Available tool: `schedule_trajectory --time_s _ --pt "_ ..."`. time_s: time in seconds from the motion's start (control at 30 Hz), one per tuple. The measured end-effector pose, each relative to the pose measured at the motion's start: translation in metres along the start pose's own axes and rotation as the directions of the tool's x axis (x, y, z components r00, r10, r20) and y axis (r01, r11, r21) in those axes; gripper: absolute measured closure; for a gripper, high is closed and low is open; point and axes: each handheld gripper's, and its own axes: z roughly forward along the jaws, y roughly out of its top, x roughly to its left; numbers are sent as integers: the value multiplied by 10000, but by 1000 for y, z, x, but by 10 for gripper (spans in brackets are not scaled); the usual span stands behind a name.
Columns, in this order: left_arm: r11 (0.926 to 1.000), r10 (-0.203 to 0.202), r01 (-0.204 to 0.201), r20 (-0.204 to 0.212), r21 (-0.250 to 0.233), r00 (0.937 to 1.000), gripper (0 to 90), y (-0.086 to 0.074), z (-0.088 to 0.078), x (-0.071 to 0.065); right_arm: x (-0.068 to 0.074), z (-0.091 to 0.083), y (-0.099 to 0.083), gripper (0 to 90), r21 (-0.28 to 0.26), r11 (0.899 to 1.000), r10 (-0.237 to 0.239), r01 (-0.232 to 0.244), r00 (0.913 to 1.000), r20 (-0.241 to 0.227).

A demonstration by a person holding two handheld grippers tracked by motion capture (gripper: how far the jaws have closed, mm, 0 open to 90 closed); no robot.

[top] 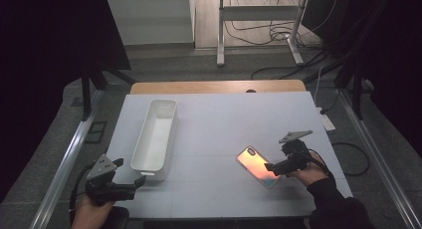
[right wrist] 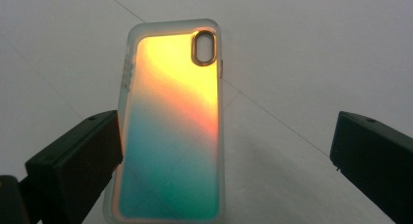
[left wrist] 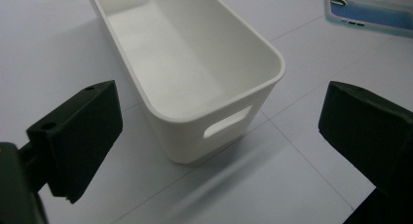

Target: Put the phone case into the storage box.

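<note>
One phone case and one white bin lie between two wide-spread, empty grippers: left gripper, right gripper.

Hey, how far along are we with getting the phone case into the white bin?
Nothing done: the bin is empty. In hand: the right gripper is open around the phone case, which lies flat on the table. Left: gripping, carrying, dropping. The left gripper waits open by the bin.

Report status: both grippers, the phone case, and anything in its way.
Right gripper open, jaws astride the phone case, no grip. Case flat on table. Left gripper open, facing the empty white bin. Nothing between case and bin.
</note>
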Motion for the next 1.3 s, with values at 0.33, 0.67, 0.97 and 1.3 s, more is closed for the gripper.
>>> schedule_trajectory --time_s 0.33,0.67,0.97,1.3 --pt "10000 11 -11 -27 12 10000 33 0 0 0 -3 19 -7 0 674 9975 -215 226 9996 -174" --pt "10000 -24 24 -59 11 10000 32 -1 -1 0 -6 34 -10 0 1361 9901 -332 350 9993 -157" --pt "10000 -5 5 -61 38 10000 32 -1 -1 -1 -2 36 -7 56 1967 9794 -492 454 9987 145" --pt "10000 17 -16 -99 93 9999 32 -1 0 -1 -10 22 -1 680 2254 9742 55 -57 10000 12"
